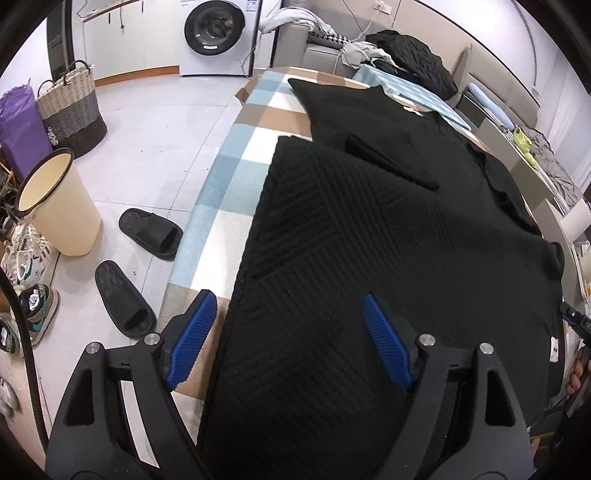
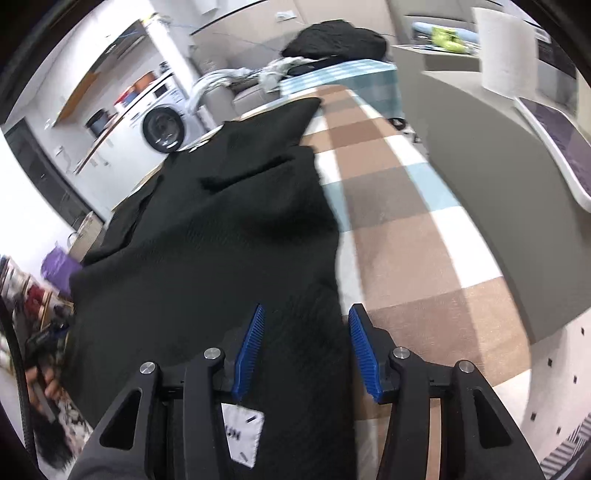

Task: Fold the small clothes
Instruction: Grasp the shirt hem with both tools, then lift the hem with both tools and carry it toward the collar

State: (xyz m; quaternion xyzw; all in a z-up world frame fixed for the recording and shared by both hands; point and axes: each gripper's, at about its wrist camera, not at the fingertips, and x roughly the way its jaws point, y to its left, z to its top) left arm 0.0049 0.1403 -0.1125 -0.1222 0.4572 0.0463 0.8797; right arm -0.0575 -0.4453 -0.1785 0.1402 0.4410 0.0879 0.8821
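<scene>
**Operator:** Left gripper [image 1: 288, 339] is spread wide with nothing between its blue pads; it hangs tilted down over the near left edge of the black knit garment [image 1: 369, 240], one pad over the checked cloth [image 1: 229, 206], the other over the knit. My right gripper [image 2: 304, 347] is partly parted and straddles the garment's near right edge; the fabric sits between the pads, but I see no pinch on it, so I call it released.

**Observer:** Where does the garment lie?

**Operator:** Spread flat along the checked cloth that covers the table, running from the near edge toward the far end. One sleeve [image 1: 391, 162] is laid across the body. A white label [image 2: 240, 432] shows at the near hem, just under my right gripper.

**Observer:** Which step is this?

**Operator:** I judge it as setting up a fold: both grippers low at the near hem, one at each corner, neither holding yet. Next I need to close each on its corner, catching only the knit and not the cloth beneath, then lift both together so the hem travels evenly toward the far end.

**Observer:** And around it?

**Operator:** Off the left edge sit black slippers [image 1: 147, 236] and a cream bin [image 1: 59, 206] on the floor, with a washing machine [image 1: 218, 33] beyond. A second dark pile [image 1: 417, 59] rests past the far end.
</scene>
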